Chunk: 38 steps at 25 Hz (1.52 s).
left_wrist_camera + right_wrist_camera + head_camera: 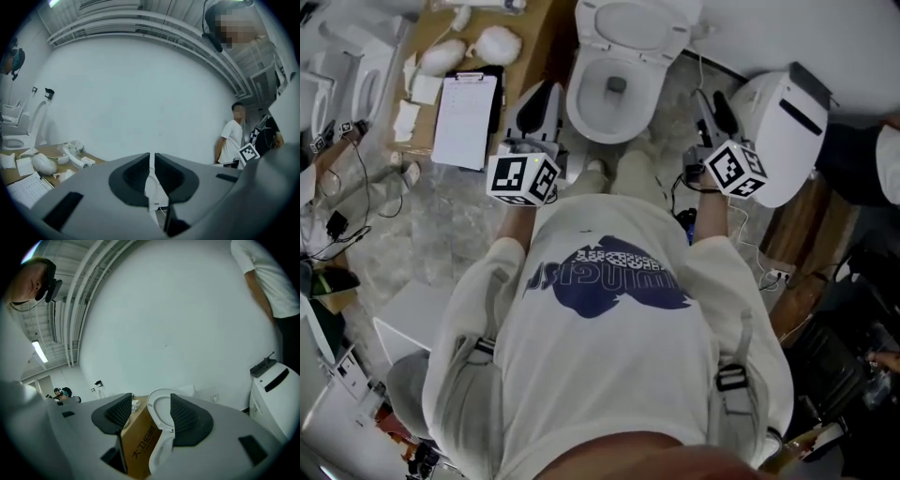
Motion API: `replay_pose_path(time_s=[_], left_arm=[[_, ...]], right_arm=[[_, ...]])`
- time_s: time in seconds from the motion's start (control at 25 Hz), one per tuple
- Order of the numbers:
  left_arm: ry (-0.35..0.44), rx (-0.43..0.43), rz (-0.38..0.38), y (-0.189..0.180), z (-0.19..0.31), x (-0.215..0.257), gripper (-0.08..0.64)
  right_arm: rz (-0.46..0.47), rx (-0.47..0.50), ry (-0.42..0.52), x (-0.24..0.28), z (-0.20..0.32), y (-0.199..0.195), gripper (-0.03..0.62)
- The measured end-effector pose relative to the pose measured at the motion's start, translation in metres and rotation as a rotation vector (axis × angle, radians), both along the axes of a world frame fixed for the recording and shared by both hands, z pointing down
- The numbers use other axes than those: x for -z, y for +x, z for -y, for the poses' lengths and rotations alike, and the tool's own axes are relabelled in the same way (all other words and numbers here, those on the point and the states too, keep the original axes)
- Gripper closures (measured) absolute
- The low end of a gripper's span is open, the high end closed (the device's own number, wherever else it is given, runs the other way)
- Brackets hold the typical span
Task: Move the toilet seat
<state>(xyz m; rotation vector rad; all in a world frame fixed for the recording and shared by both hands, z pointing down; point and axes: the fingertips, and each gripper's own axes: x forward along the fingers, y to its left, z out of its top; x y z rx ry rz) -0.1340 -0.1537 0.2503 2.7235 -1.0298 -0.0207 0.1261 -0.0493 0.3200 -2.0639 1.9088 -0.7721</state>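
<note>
The toilet seat (634, 26) stands raised at the far end of the toilet bowl (579, 96), farther off than both grippers and between them, touching neither. The left gripper (536, 105), near-left of the bowl, has its jaws almost together on nothing. The right gripper (713, 111), right of the bowl, has its jaws apart and empty. The seat shows beyond their gap, beside a cardboard box (138, 441).
</note>
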Motion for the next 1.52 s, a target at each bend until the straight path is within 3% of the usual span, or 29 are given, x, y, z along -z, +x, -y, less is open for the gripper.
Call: replay_pose_path(time_s=[0.32,0.72,0.88,1.52], left_arm=[[-0.003,-0.019,0.001,0.003,-0.006,0.012,0.534],[0.1,0.054,0.071,-0.006,-0.041,0.031,0.534],[0.094,0.102,0.069,-0.002,-0.062,0.034,0.534],[0.127,0.286,0.115,0.04,-0.189,0.057,0.534]], right_arm=[[-0.046,0.039,0.011,0.019,-0.002,-0.023,0.316],[-0.162,0.088,0.028,0.046,-0.027,-0.034,0.313],[-0.191,0.152,0.039,0.056,-0.043,-0.034,0.314],[-0.148,0.325,0.113,0.075,-0.14,0.026,0.314]])
